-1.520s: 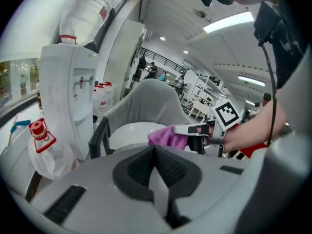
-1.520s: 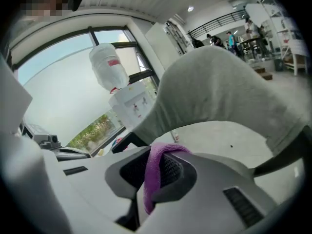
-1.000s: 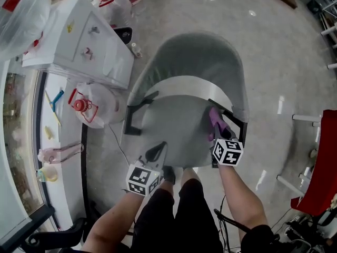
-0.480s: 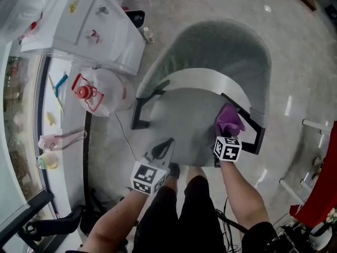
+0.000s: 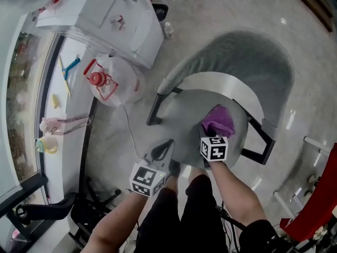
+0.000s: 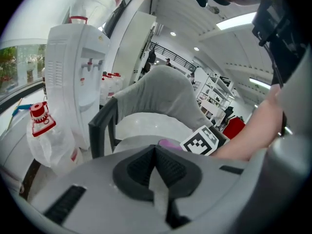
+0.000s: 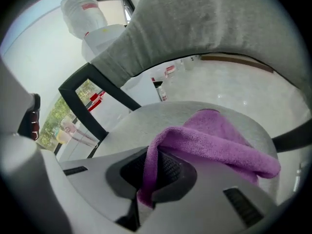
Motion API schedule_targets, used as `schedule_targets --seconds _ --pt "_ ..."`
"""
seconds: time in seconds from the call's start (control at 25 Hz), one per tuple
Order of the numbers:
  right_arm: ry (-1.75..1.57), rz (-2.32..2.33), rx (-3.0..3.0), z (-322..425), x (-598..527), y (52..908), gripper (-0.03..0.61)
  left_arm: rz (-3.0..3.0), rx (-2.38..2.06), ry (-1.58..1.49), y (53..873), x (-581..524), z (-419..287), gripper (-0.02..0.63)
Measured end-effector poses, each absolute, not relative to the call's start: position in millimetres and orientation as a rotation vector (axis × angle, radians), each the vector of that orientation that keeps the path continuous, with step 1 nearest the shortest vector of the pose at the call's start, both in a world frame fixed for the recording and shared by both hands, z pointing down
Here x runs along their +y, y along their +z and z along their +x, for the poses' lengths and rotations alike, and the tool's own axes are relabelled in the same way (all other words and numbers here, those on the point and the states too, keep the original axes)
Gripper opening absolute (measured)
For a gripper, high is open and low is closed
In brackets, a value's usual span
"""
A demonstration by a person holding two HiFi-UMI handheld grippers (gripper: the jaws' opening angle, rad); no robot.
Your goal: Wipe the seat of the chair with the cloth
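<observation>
A grey upholstered chair with black armrests has its round seat [image 5: 195, 121] in the middle of the head view. The purple cloth [image 5: 218, 121] lies on the right part of the seat [image 7: 146, 118], pinched in my right gripper [image 5: 211, 133], whose jaws are shut on the cloth [image 7: 214, 140]. My left gripper [image 5: 162, 151] hovers at the seat's front left edge, jaws shut and holding nothing. The left gripper view looks across the seat [image 6: 146, 126] toward the backrest, with a bit of the cloth [image 6: 168, 143] showing.
A white water dispenser [image 5: 113, 15] stands left of the chair, with a clear water bottle with a red cap [image 5: 108, 83] on the floor beside it. A red object [image 5: 321, 204] is at the right edge. The person's legs are at the seat's front.
My right gripper has carried the cloth from beside the right armrest leftward onto the seat. The left gripper has hardly moved. The head view has shifted.
</observation>
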State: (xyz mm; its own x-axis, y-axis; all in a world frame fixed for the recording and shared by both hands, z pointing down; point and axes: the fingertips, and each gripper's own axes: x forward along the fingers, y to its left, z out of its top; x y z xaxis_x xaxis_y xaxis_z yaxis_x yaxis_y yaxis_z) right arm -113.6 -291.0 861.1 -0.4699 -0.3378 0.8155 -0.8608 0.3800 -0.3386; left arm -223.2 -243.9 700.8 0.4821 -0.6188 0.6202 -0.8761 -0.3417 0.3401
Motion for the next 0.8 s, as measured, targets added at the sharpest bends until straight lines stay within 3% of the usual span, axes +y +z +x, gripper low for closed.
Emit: schedule_targets --seconds 0.52,0.8 --pt "1.095 0.801 -2.095 -236.4 -291.0 857.3 0.021 1.997 -1.353 0.479 696.0 -208.8 -272.0 0.008" --pt "1.189 0.752 -2.278 -271.0 -302.9 802.8 0.021 1.995 -1.362 0.490 691.9 -204.5 -272.2 0.008"
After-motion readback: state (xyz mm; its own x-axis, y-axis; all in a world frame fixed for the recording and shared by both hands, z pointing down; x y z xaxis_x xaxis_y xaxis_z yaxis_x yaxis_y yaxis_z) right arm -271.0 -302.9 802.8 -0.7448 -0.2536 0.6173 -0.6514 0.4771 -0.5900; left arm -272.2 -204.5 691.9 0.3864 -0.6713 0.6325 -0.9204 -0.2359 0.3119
